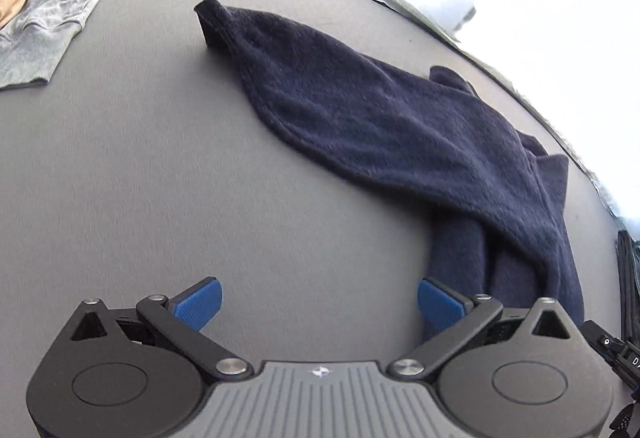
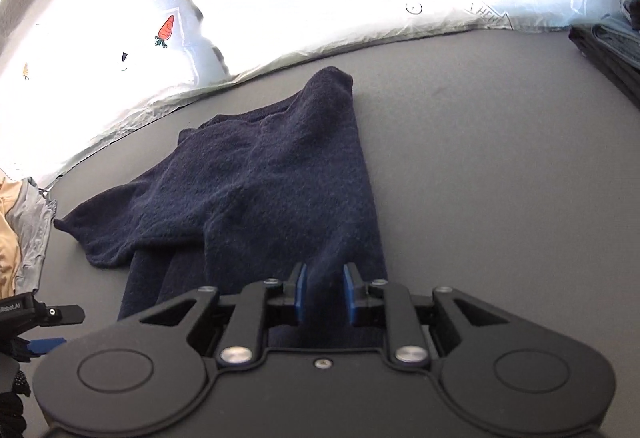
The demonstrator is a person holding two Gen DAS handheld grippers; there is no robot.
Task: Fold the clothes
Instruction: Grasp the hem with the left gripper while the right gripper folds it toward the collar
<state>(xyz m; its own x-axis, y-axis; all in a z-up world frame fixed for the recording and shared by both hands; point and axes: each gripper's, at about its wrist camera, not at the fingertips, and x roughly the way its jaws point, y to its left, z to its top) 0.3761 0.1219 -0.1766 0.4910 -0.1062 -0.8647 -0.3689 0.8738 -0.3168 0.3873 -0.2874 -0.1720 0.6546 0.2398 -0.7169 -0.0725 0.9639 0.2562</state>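
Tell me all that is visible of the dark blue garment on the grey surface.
The dark blue garment is a soft, fuzzy knit, like fleece or terry. It lies rumpled and partly folded on the grey surface, with one narrow end stretched out toward the grey clothing and layers overlapping at the other side. In the right wrist view, the right gripper stands over its near edge, jaws narrow, with a ridge of cloth between the pads; whether they pinch it is unclear. The left gripper is open beside it.
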